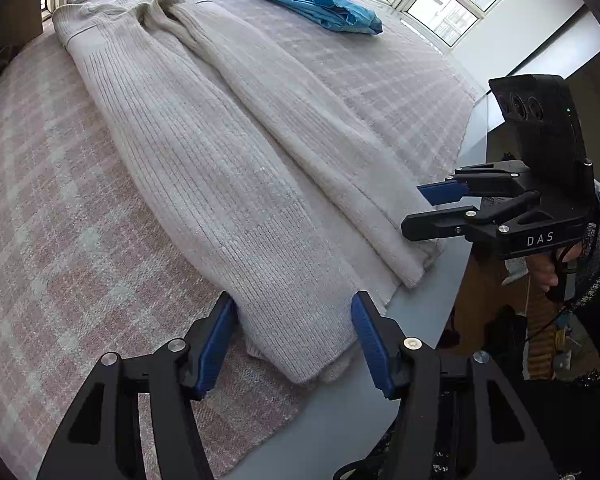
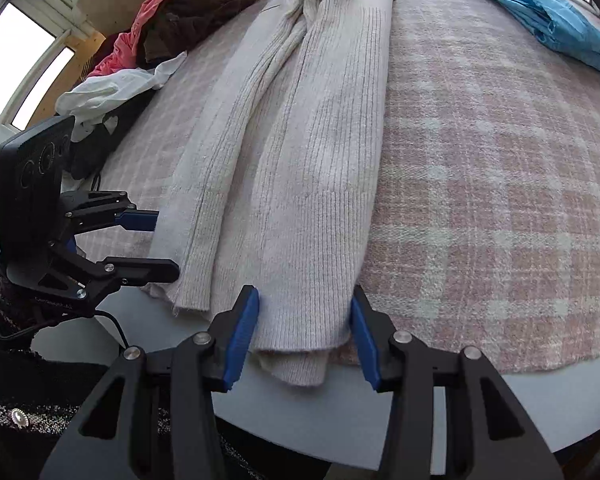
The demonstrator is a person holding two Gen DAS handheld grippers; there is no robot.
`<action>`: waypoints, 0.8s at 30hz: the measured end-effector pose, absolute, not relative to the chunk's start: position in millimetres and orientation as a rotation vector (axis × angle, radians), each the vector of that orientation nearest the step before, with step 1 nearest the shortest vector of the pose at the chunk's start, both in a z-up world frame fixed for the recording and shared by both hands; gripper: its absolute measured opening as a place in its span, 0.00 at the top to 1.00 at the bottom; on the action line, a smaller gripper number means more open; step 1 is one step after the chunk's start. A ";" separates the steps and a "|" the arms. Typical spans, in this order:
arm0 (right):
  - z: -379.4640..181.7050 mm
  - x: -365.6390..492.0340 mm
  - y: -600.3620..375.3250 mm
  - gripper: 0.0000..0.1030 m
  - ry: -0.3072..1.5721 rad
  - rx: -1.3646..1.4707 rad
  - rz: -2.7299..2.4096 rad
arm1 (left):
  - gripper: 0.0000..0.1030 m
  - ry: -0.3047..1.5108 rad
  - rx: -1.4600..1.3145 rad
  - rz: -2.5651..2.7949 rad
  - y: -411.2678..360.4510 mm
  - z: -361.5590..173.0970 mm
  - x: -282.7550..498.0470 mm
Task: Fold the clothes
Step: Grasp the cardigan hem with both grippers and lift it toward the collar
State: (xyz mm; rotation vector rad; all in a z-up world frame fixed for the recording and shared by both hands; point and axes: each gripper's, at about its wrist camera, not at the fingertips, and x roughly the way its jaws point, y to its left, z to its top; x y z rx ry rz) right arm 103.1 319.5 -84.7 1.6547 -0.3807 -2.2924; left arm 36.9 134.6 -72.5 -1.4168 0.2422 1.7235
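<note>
Pink plaid blanket [image 2: 480,160] carries a long ribbed cream sweater [image 2: 320,160]; both tools, left [image 1: 296,340] and right [image 2: 306,336], released.

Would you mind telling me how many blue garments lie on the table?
1: the blue garment lies crumpled at the far edge near the windows, apart from the beige knit sweater; others may be hidden.

Black left hand-held gripper [image 1: 294,338], blue pads [image 1: 216,340], silver screws; sleeve perhaps speckled tweed.
</note>
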 end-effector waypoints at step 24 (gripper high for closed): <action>55.6 -105.7 407.3 0.86 -0.904 1.106 -2.088 | 0.88 -0.260 -1.032 1.901 120.3 98.8 -119.2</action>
